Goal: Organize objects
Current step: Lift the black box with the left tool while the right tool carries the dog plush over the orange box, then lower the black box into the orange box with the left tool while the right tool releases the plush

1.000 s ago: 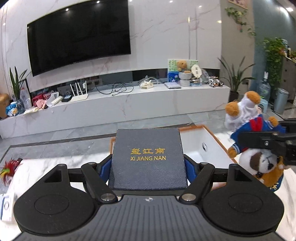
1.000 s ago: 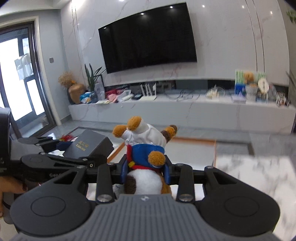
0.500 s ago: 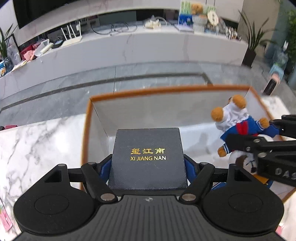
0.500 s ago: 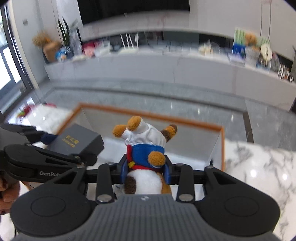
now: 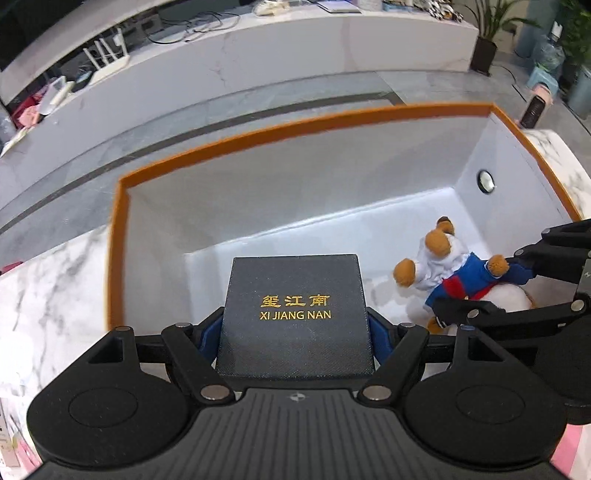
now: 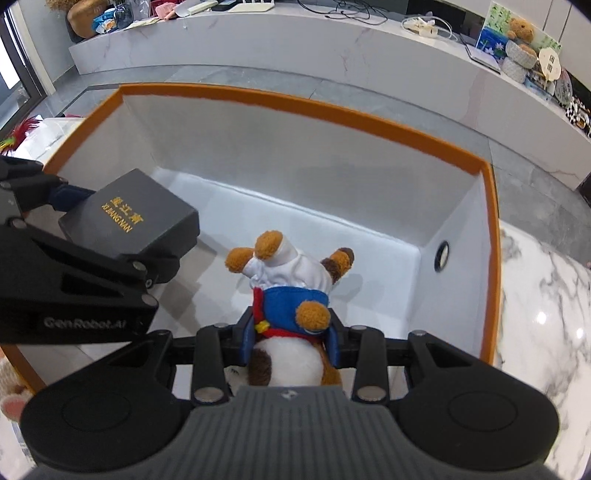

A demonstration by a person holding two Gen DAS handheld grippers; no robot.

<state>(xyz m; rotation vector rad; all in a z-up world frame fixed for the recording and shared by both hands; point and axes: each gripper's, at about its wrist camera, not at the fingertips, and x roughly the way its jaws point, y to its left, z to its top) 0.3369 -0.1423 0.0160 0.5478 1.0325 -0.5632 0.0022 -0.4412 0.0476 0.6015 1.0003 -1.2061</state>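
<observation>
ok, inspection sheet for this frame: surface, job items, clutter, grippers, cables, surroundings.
Surface: white marble-look tabletop; on it an open white storage box with orange rim, nothing lying on its floor.
Job's things: dark gift box lettered XI JIANG NAN and plush dog in blue and white outfit, both held over the storage box interior, dog head toward the gripper.
Clutter: red feathery item at the table's far left edge; pink items at the near edges, unclear.
Grippers: left gripper shut on the gift box; right gripper shut on the plush dog.
Cables: loose cords on the TV ledge only.
Surroundings: marble TV ledge, router, potted plants.
</observation>
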